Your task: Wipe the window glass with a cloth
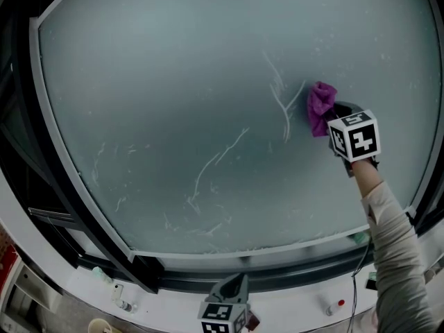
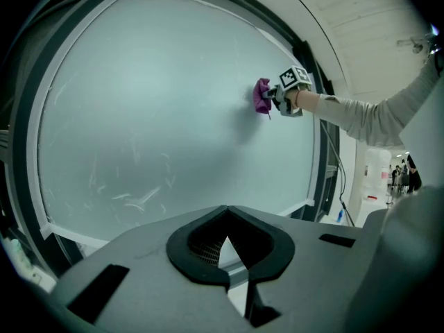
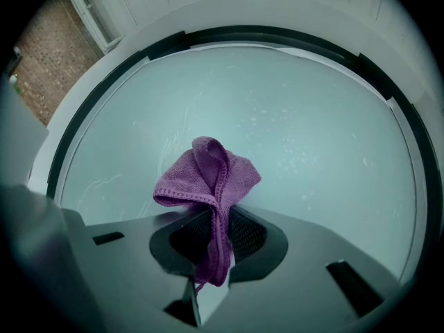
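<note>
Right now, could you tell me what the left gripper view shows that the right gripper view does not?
Only the left gripper view shows the right gripper from outside, with its marker cube and the person's sleeve. It also shows the left gripper, shut on nothing. Only the right gripper view shows the right jaws clamped on the purple cloth up close, and a brick surface at upper left. Both show the streaked window glass and the cloth held up at it.
</note>
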`<state>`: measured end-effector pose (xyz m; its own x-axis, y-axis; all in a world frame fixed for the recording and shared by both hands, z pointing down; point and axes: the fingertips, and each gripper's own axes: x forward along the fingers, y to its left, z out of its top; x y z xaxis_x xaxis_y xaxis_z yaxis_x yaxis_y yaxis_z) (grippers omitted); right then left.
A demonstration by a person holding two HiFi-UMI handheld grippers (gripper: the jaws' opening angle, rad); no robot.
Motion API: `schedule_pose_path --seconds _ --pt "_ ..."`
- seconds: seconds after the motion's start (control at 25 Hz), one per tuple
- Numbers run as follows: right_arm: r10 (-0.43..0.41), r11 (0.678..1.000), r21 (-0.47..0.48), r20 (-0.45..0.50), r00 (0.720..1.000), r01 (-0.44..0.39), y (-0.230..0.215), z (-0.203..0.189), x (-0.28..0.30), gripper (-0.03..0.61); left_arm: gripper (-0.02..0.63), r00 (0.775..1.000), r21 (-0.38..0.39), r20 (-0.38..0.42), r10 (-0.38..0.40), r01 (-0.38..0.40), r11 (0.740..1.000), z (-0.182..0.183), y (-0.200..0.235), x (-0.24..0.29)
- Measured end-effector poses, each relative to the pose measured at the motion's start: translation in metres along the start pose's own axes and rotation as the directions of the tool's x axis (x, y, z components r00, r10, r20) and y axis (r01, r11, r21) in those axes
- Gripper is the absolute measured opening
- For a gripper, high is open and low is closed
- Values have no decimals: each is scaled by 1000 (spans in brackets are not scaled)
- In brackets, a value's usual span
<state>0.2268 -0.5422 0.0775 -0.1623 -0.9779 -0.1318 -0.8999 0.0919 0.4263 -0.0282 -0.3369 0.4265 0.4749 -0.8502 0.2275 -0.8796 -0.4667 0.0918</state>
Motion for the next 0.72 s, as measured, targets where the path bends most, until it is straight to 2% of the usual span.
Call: schedule_pose_path --seconds 0.2,0.32,0.52,0.72 --pt "10 1000 21 16 1000 -11 4 1 -6 52 5 1000 -4 6 6 -6 1000 1 2 -2" --pt "48 998 39 51 998 -50 21 5 -15 51 5 1000 -10 2 18 -18 1000 -1 6 -5" --pt "150 986 53 107 983 -156 74 8 -31 52 5 999 -20 2 35 -35 999 -4 11 -11" --pt "267 959 64 127 955 -276 138 -3 -34 52 5 998 -27 0 60 -60 998 -6 18 -17"
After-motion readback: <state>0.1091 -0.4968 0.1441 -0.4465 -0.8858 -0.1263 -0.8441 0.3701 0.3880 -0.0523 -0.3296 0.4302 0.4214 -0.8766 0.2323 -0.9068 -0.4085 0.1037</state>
